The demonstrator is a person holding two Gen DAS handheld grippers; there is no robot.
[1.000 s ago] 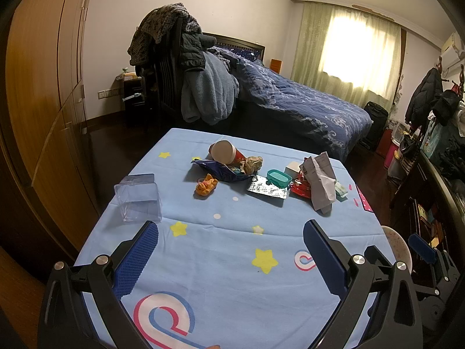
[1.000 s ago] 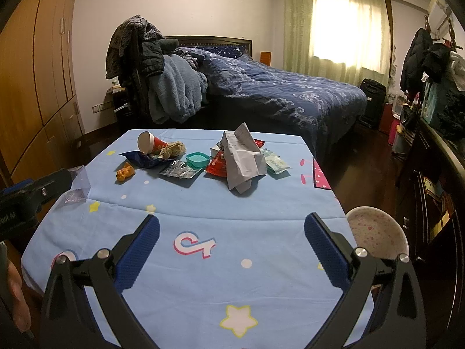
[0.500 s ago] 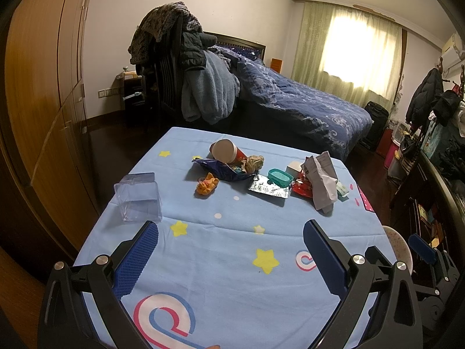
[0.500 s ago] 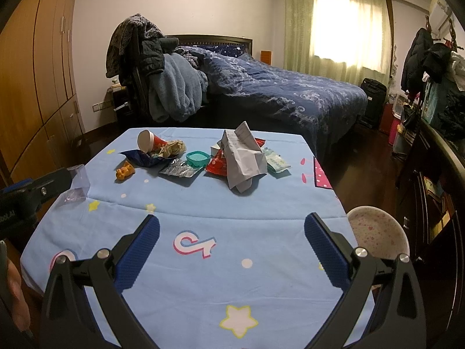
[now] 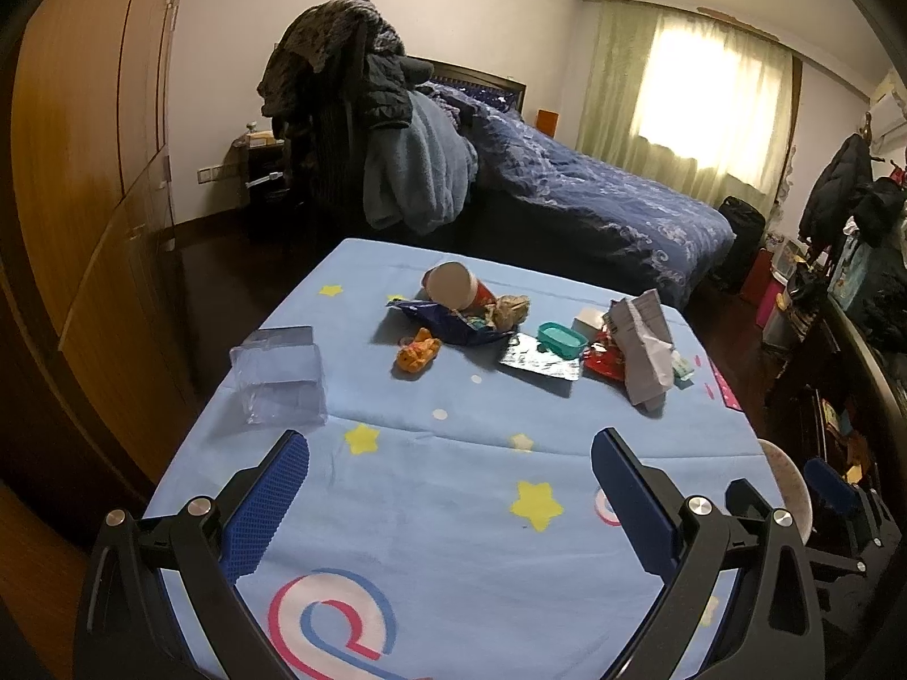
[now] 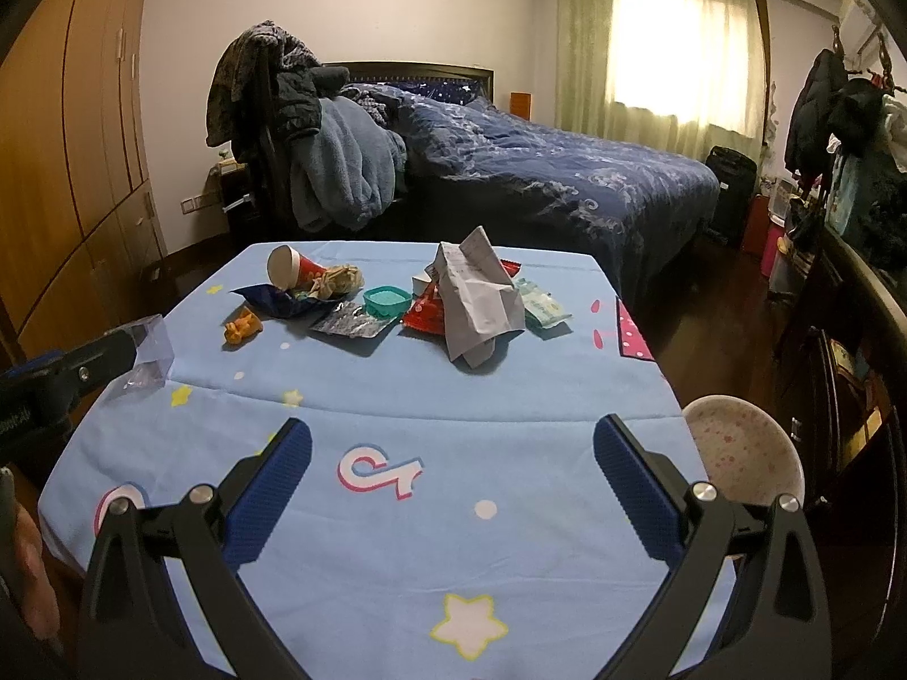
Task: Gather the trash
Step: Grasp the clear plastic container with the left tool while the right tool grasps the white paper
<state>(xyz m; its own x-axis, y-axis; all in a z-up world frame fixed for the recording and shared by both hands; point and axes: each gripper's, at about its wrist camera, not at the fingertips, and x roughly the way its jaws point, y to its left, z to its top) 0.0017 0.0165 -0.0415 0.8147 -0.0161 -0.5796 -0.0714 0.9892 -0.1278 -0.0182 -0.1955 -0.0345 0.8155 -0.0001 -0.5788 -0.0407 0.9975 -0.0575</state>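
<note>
Nearest the cameras, the left gripper and right gripper hover over the near end of the desk, each with its fingers spread wide and holding nothing. A clear plastic box stands at the desk's left edge, just ahead of the left gripper. Farther on, the trash lies in a loose row across the far half: orange wrapper, tipped paper cup on a dark blue wrapper, silver foil packet, teal lid, red packet and a crumpled grey paper bag. Collection looks not yet begun; the next move calls for reaching forward to one piece. Beyond stands the bed.
</note>
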